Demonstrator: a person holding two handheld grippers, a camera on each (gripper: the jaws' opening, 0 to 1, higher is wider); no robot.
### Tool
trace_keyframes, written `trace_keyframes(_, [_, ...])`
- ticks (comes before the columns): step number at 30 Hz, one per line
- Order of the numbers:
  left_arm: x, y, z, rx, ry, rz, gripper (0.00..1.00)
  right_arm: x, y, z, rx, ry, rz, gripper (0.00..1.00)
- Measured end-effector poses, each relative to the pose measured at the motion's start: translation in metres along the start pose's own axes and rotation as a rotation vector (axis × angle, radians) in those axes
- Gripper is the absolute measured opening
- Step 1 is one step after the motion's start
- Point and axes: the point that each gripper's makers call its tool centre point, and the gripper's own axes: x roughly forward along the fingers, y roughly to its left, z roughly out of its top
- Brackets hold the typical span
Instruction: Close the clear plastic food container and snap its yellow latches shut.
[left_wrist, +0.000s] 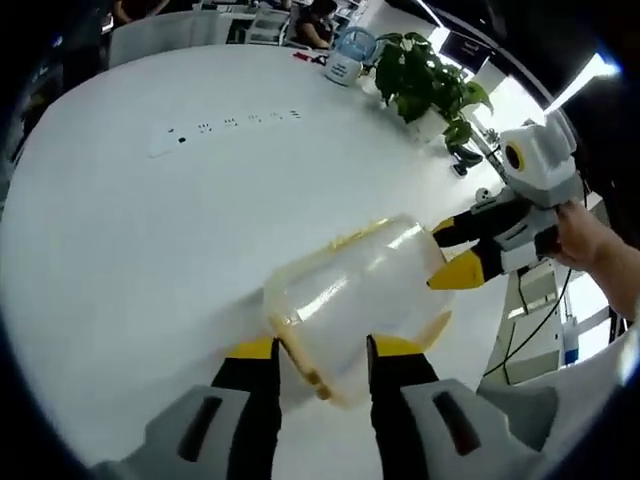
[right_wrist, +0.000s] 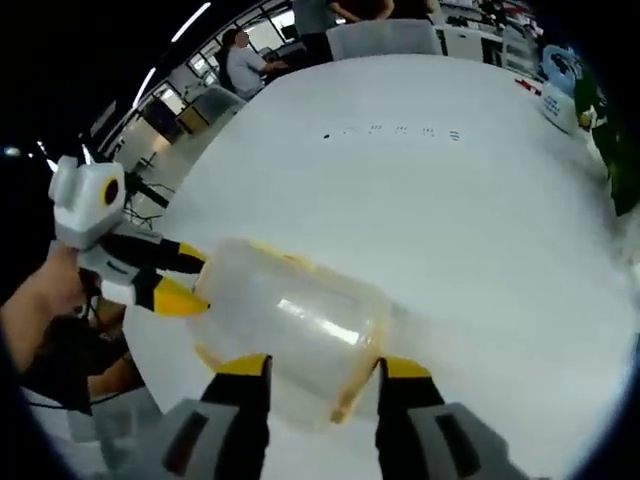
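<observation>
Partly blurred, clear container (left_wrist: 360, 300) on white table (left_wrist: 150, 230), both grippers' jaws clamped on its ends, latches indistinct.

Bench (left_wrist: 150, 230): large, white, rounded, with a smooth matte top.
Markings (left_wrist: 235, 122): a short row of small dark marks printed on the bench top, toward its far side.
Potted plant (left_wrist: 425, 85): green leaves, white pot, standing at the far edge.
Blue-and-white object (left_wrist: 348, 52): beside the plant; its kind is unclear.
</observation>
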Motion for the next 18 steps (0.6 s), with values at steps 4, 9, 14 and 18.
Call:
trace_keyframes(4, [-0.003,0.001,0.0,0.024,0.008,0.019,0.33,-0.002,0.003,0.0,-0.002,0.011,0.018,0.4])
trace_keyframes(9, [-0.012,0.001,0.005,0.065,0.003,0.032,0.36,-0.007,0.004,0.001,-0.109,0.041,0.009,0.41])
trace_keyframes(14, [-0.017,0.002,0.003,0.195,0.045,0.065,0.37,-0.01,0.004,0.002,-0.261,0.087,-0.007,0.4])
trace_keyframes(18, [-0.018,-0.003,0.001,0.245,0.066,0.047,0.39,-0.011,-0.001,0.001,-0.348,0.135,-0.034,0.4])
